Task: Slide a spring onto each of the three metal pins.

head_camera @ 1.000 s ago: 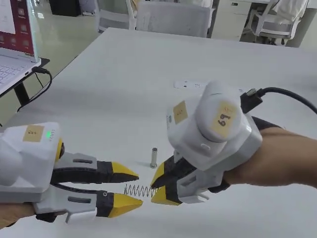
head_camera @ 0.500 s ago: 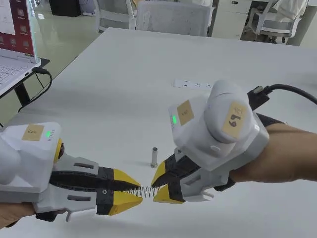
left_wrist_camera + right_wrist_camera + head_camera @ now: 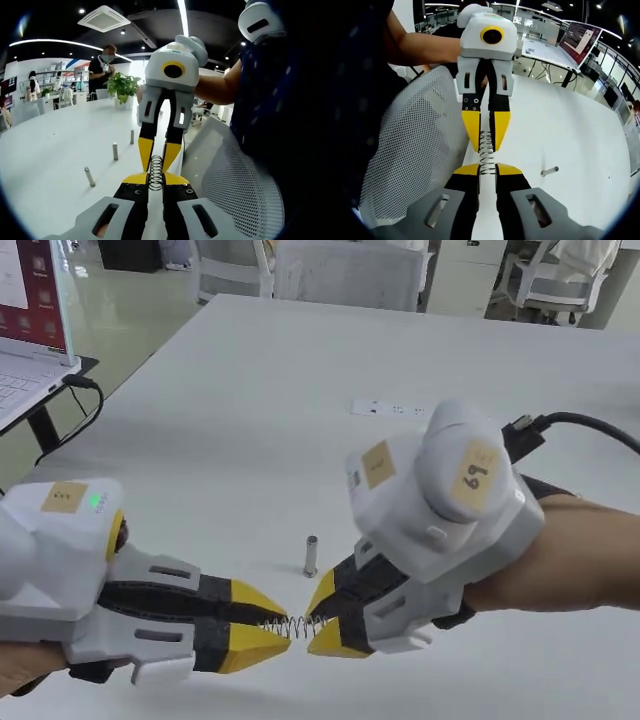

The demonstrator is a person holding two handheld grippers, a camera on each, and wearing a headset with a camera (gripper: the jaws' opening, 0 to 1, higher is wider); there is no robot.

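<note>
spring (image 3: 291, 624): thin metal wire, seen bright | pin (image 3: 311, 556): metal, seen dull grey | table (image 3: 250, 390): seen smooth, matt white

I see a thin coil spring (image 3: 295, 624) stretched level above the bench (image 3: 300, 390), one end pinched in the left claw (image 3: 280, 624) and the other in the right claw (image 3: 314, 624). Three short metal pins (image 3: 115, 151) stand upright nearby.
</note>
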